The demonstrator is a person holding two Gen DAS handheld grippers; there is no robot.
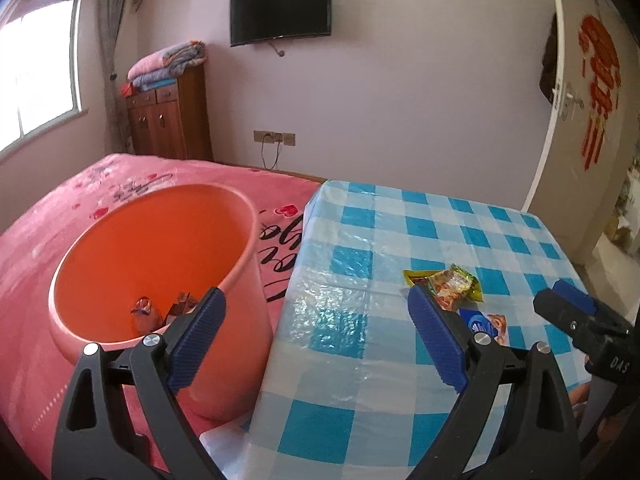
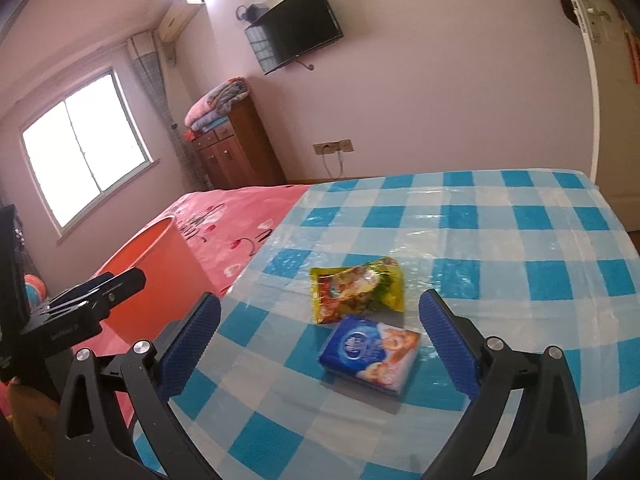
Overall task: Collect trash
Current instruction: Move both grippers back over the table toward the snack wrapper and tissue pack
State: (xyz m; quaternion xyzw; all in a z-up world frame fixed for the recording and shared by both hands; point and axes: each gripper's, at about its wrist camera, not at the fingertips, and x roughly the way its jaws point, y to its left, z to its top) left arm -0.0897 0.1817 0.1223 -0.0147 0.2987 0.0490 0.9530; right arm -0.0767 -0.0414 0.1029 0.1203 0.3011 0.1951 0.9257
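Note:
A yellow snack wrapper [image 2: 357, 294] and a blue tissue pack [image 2: 372, 354] lie side by side on the blue checked table [image 2: 520, 240]. My right gripper [image 2: 320, 308] is open and empty, with both items lying just ahead between its fingers. My left gripper [image 1: 316, 308] is open and empty, above the gap between the table edge and the orange bin [image 1: 160, 264]. The bin stands on the pink bed and holds a few wrappers [image 1: 146, 312]. In the left wrist view the snack wrapper [image 1: 452, 286] and the tissue pack [image 1: 486, 322] lie by the right finger, with the right gripper [image 1: 572, 312] beyond.
A pink bedspread [image 1: 60, 220] lies under and around the bin, left of the table. A wooden cabinet [image 1: 168, 120] with folded blankets stands by the far wall under a wall TV [image 1: 280, 10]. A white door [image 1: 592, 100] is at the right. The left gripper [image 2: 96, 292] shows at the left of the right wrist view.

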